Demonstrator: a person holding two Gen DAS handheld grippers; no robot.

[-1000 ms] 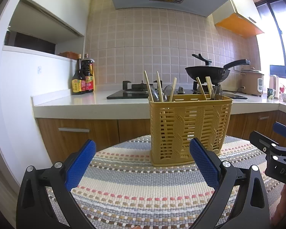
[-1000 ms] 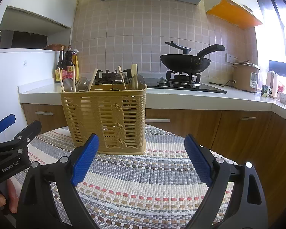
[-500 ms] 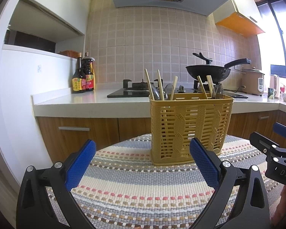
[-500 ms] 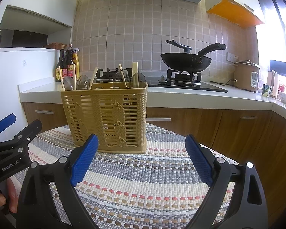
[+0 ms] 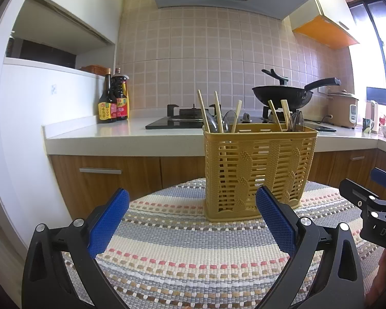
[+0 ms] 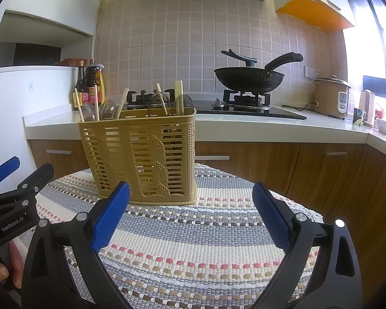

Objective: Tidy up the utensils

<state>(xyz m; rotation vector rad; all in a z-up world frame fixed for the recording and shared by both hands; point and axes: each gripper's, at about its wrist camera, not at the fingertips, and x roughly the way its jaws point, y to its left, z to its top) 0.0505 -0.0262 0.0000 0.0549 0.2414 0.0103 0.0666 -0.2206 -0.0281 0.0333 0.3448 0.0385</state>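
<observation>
Utensil basket [image 5: 260, 170] standing upright on the striped woven mat [image 5: 193, 252], chopsticks [image 5: 203, 112] and spoons [image 6: 108, 110] sticking up from it.
Left hand-held gripper [image 5: 193, 222] gaping wide, gripping nothing; right hand-held gripper [image 6: 191, 217] having just been widening, nothing between its blue pads [image 6: 110, 217], basket lying beyond both.

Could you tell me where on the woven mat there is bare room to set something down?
The woven mat is bare in front of the yellow basket, across to its right edge. The white counter is free between the sauce bottles and the hob. The basket itself is crowded with chopsticks and spoons.
</observation>
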